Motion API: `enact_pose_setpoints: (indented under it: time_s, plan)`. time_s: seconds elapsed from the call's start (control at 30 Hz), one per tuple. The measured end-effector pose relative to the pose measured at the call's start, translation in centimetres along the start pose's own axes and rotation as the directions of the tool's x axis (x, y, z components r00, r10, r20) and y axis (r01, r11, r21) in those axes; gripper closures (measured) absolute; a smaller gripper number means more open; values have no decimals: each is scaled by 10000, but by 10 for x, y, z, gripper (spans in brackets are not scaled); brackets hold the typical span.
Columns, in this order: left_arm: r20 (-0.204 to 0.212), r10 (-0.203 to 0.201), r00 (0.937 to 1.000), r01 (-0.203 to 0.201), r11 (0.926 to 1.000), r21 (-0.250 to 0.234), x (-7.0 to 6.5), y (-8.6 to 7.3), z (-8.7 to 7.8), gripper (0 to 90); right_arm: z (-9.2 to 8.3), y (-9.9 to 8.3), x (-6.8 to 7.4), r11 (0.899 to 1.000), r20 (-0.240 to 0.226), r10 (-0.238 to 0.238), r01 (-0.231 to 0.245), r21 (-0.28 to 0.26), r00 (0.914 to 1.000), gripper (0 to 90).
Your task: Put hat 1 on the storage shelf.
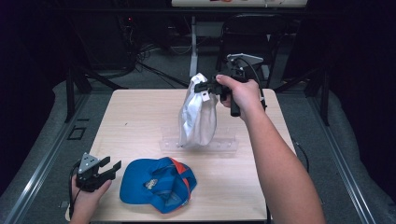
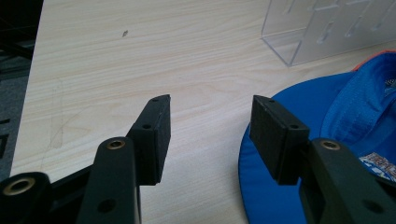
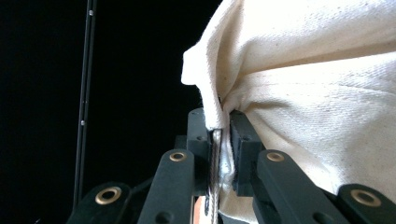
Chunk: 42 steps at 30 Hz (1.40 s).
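Nearest, the left gripper (image 1: 112, 167) rests with jaws apart beside the blue cap (image 1: 156, 183), untouched. Behind that cap, the right gripper (image 1: 204, 87) is clamped on the white cap (image 1: 198, 116), hanging it over the clear rack (image 1: 198, 144); placing remains.

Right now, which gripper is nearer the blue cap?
Left. The left gripper sits open on the table just beside the blue cap, not touching it. The right gripper is raised beyond it, clamped on the white cap.

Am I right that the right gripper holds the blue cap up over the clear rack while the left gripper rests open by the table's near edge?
Not quite: the right gripper holds the white cap, as the high view shows. The blue cap lies on the table beside the open left gripper.
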State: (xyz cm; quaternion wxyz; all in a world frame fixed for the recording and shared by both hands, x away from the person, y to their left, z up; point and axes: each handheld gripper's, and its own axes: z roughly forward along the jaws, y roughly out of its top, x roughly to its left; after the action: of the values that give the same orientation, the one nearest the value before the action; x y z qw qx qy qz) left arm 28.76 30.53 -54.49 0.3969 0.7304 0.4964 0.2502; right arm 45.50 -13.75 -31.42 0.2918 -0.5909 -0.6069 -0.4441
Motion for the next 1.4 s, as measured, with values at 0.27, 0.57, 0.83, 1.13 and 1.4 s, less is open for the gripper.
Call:
enact_pose_setpoints:
  time_s: [0.27, 0.57, 0.83, 1.13, 1.4]
  plan:
    - [10, -81, 10000, 81, 10000, -15, 2, -1, -2, 489, 15, 7, -1, 9999, 286, 108, -107, -12, 9995, 813]
    - [247, -96, 9996, 98, 9999, -62, -2, 0, -2, 490, 15, 12, -7, 9992, 502, 292, -278, -281, 9983, 812]
    - [856, 543, 9948, -518, 9982, -312, -22, 11, -2, 492, 32, 13, -9, 9976, 419, 418, -394, -566, 9982, 812]
    - [1307, 1460, 9806, -1404, 9888, -511, -50, 30, 0, 496, 46, 12, -5, 9962, 371, 323, -292, -818, 9988, 810]
    - [1837, 2254, 9568, -2100, 9726, -1000, -92, 65, 14, 503, 47, 11, -2, 9961, 384, 204, -170, -863, 9991, 810]
